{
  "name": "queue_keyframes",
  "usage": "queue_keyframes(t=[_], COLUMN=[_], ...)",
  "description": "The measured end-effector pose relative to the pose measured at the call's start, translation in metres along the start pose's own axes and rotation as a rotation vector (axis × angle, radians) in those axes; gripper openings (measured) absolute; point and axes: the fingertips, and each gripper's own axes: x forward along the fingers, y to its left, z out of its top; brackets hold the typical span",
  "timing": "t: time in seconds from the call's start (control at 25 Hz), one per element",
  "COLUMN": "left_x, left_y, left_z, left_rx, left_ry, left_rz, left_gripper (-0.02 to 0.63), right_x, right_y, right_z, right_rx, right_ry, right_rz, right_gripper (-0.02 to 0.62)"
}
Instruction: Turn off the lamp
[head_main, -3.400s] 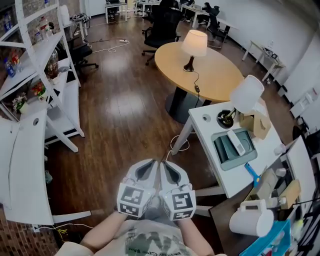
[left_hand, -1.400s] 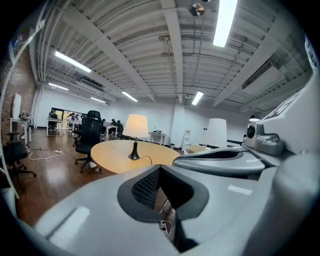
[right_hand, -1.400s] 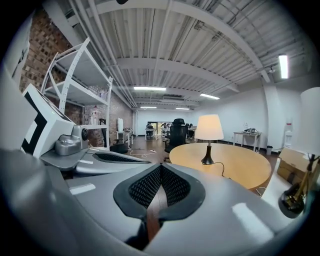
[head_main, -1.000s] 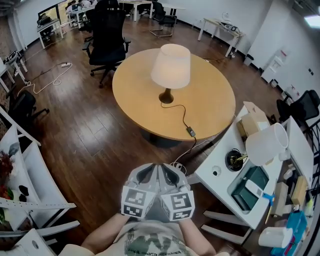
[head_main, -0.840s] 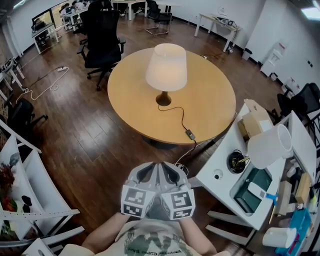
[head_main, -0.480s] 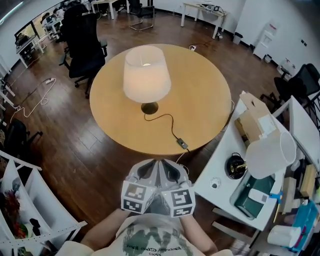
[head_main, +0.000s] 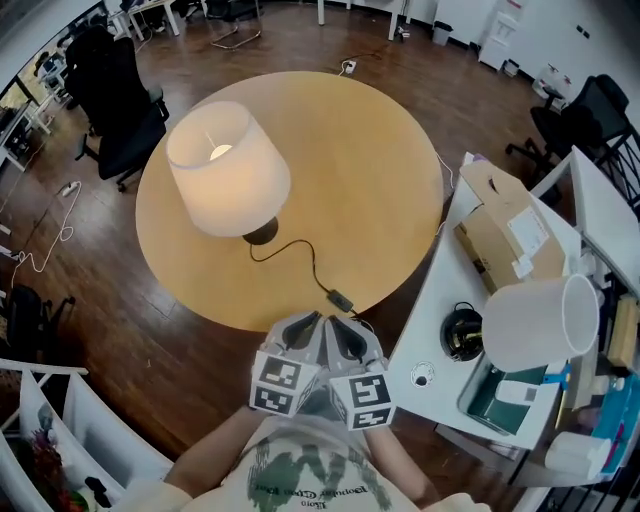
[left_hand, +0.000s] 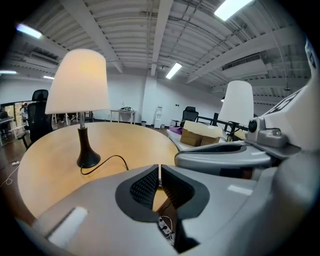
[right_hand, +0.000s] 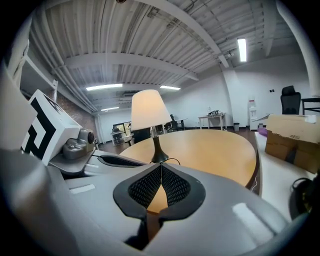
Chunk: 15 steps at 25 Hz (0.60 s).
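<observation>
Both tools were held close together at the near edge of the round table (head_main: 350, 140). The left gripper (head_main: 306, 326) was fully closed, its two ribbed pads touching, and nothing was held between them. The right gripper (head_main: 340, 330) was closed in the same way and was also empty.

The lamp (head_main: 228, 170) stood on the table, ahead of the grippers and to their left, well apart from them. It was lit: a bright spot could be seen inside the shade. From its dark base a black cord (head_main: 290, 250) was laid across the wood towards the tools. On it a small in-line switch (head_main: 340, 298) was found, just ahead of the jaw tips and near the table edge.

The step in hand was judged to be the approach to this switch, with nothing touched yet. To do it well, the switch should be aimed at and not the shade or the base, because it was the nearest part. The kind of button could not be made out, as it was too small. One gripper could probably be kept closed and used as a blunt tip, lowered straight down on the button. Since the switch lay loose on the smooth wood, it would likely slide under a slanted push. The cord beside it could be pinned with the other gripper. The white desk (head_main: 425, 345) just right of the right gripper should be avoided.
</observation>
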Motion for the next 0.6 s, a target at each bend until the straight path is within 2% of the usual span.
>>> queue_keyframes(t=[0.28,0.6], left_x=[0.039,0.081], left_y=[0.004,0.015], left_z=[-0.007,-0.034], left_rx=[0.077,0.141], left_ry=[0.090,0.225], left_rz=[-0.063,-0.162], left_gripper=[0.029,0.043], right_x=[0.004,0.008], right_y=[-0.025,-0.056], right_z=[-0.002,-0.009], right_rx=[0.047,0.133], right_ry=[0.013,0.027], right_rz=[-0.094,-0.263], right_gripper=[0.002,0.003])
